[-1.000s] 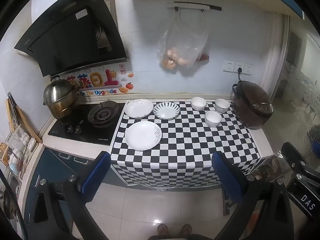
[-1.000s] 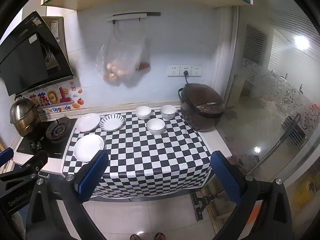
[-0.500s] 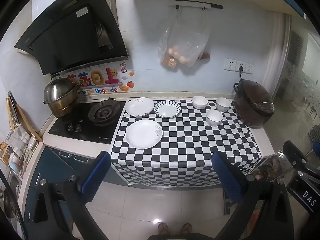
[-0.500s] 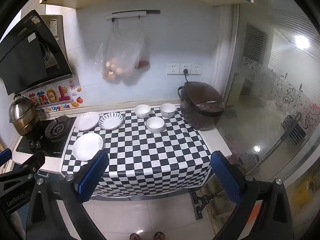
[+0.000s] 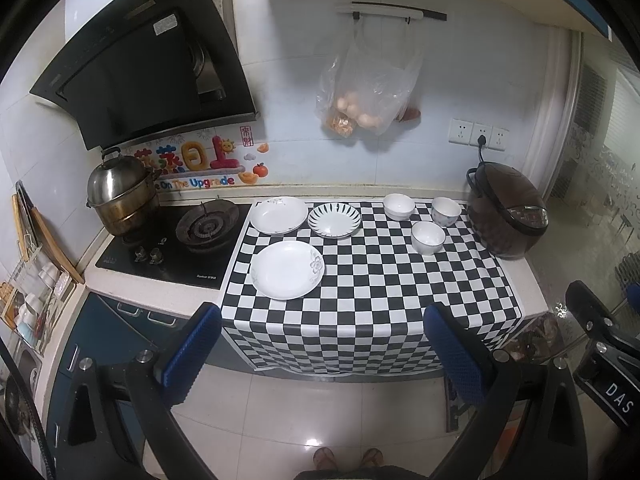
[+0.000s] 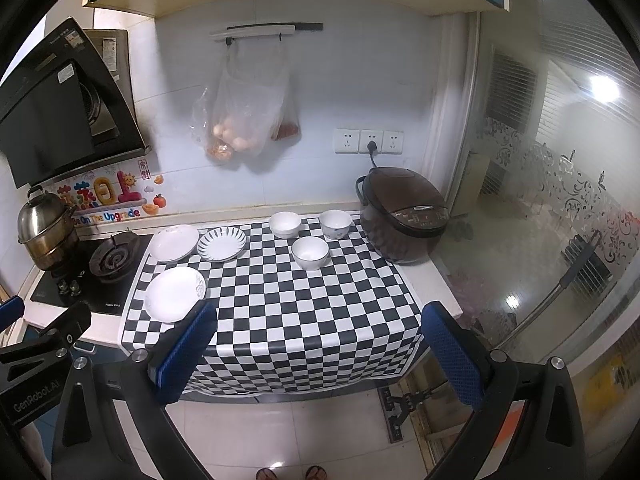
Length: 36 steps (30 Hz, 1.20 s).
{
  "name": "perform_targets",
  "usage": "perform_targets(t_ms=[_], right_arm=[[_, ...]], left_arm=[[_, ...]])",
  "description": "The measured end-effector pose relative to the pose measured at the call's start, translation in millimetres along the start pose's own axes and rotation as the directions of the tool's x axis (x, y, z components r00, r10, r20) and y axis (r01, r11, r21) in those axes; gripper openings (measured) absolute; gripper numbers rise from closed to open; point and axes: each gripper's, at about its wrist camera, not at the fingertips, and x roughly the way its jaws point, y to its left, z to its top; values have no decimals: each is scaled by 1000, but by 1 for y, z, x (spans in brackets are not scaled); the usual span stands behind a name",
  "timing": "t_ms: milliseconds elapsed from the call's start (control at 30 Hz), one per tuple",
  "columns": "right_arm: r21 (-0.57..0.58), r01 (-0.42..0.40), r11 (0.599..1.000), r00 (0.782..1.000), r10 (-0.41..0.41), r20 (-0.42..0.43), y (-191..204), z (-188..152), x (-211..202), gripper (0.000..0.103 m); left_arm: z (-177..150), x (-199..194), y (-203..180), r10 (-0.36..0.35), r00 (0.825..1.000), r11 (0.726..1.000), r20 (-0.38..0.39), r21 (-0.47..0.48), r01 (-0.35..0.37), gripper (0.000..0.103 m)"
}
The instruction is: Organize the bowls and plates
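Three plates lie on the checkered cloth (image 5: pixel 372 280): a large white plate (image 5: pixel 287 269) in front, a white plate (image 5: pixel 279 215) behind it and a striped plate (image 5: pixel 334 220) beside that. Three white bowls stand to the right: one at the back (image 5: pixel 398 206), one by the cooker (image 5: pixel 445 211) and one in front (image 5: pixel 427 237). The same plates (image 6: pixel 175 294) and bowls (image 6: pixel 310 253) show in the right wrist view. My left gripper (image 5: pixel 324 348) and right gripper (image 6: pixel 316 354) are both open and empty, held over the floor short of the counter.
A brown rice cooker (image 5: pixel 506 210) stands at the counter's right end. A gas hob (image 5: pixel 176 240) with a steel pot (image 5: pixel 118 196) is on the left under a black range hood (image 5: pixel 140 56). A plastic bag (image 5: pixel 368 88) hangs on the wall.
Both grippers have drifted slightly nearer the counter, so the plates and bowls sit a little lower in view. Nothing on the counter has moved.
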Motion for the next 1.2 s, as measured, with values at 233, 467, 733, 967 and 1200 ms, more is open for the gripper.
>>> perform_targets(t_ms=[233,467,733,967,1200], right_arm=[[-2,-9,1000,1000,9,4,3,1,-2,103],[-7,-8,1000,1000,8,9,5,2,-5,103],[-8,-6,1000,1000,6,13,5,3,-6,103],[-11,-5,1000,1000,6,12,5,2,-6,103],[-8,-5,1000,1000,6,11,6,3,-5,103]], left_arm=[[3,-1,1,4,1000,1000,5,-3,-4,103],[2,-1,2,3,1000,1000,7,-3,-3,103],[5,-2,5,6,1000,1000,13,-7,-6,103],[7,-2,6,4,1000,1000,13,-9,-4,103],[7,-2,7,5,1000,1000,15,-8,-5,103]])
